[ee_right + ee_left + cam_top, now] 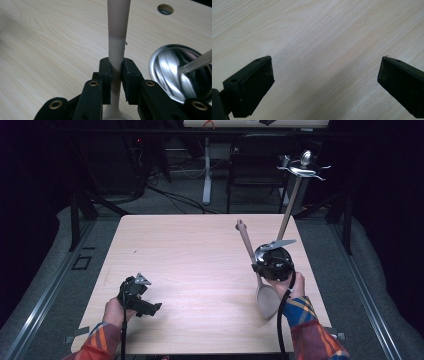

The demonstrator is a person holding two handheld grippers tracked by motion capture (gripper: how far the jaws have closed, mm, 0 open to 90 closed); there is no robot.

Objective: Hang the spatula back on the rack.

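Right now the right gripper (263, 265), in the lower right of the high view, is clamped on a long beige spoon with a slim straight handle and a broad flat bowl (259, 279). Its jaws pinch the handle low down, just above the bowl, as the right gripper view shows (116, 82). The handle slants up and away toward the middle of the frame; the bowl lies near the person's hand at the pale wooden table (190, 255), though I cannot tell whether it touches the top.

It looks stiff and light to me, plastic or silicone, and smooth, so it may twist in the pads. Held so near the bowl, the long handle has leverage; a hold nearer the middle would likely steady it.

Just beside the spoon sits a shiny round metal ladle bowl with a thin metal stem (180, 72), glossy and probably slippery.

The left gripper (136, 296), at the lower left of the high view, is spread wide with nothing between its jaws, only bare wood below (325, 67).
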